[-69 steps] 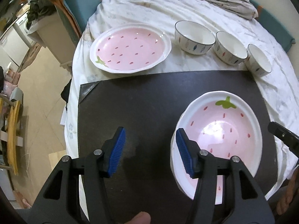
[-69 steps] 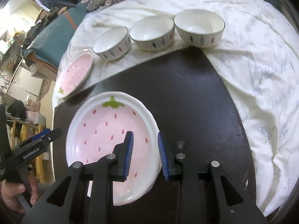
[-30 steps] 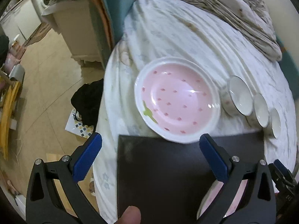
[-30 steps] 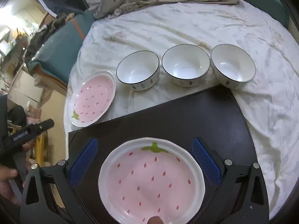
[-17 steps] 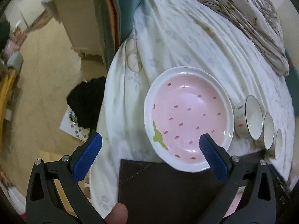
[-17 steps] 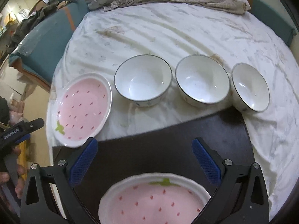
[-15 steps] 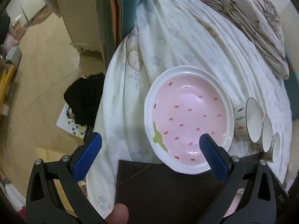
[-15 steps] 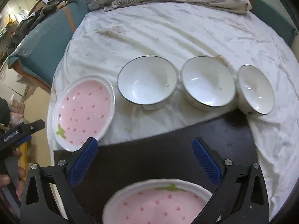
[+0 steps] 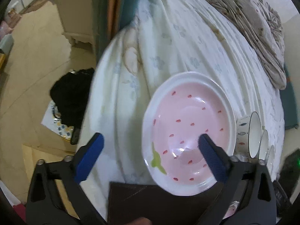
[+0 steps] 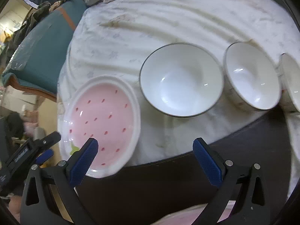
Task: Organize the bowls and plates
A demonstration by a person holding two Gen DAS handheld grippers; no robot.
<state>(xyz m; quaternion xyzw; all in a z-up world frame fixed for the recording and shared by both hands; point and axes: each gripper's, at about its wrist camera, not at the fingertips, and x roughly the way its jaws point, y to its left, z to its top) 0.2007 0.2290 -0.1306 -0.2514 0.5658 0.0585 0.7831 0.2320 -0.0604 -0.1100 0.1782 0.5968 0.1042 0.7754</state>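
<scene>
A pink strawberry plate [image 9: 187, 131] lies on the white cloth at the table's left edge, just past the dark mat [image 9: 159, 202]. My left gripper [image 9: 151, 137] hovers over it with its jaws closing. The plate's left rim is between the pads without touching them, and the right finger [image 9: 211, 155] is above the pink inside. In the right wrist view the same plate [image 10: 101, 125] sits left of three white bowls [image 10: 181, 82] [image 10: 251, 76] [image 10: 292, 82]. My right gripper [image 10: 145, 142] is open and empty in front of the nearest bowl. A second pink plate [image 10: 187, 219] shows at the bottom edge.
The cloth [image 9: 168, 46] drops off to the floor at the left, where a black object [image 9: 71, 101] lies. A crumpled patterned blanket [image 9: 253, 18] is at the back. A teal cushion [image 10: 46, 43] stands beyond the left edge. The left gripper [image 10: 28, 153] shows beside the plate.
Both grippers moved forward and lower. The left one closed in on the cloth-side plate and its jaws narrowed slightly. The right one left the mat's plate behind and neared the bowls.
</scene>
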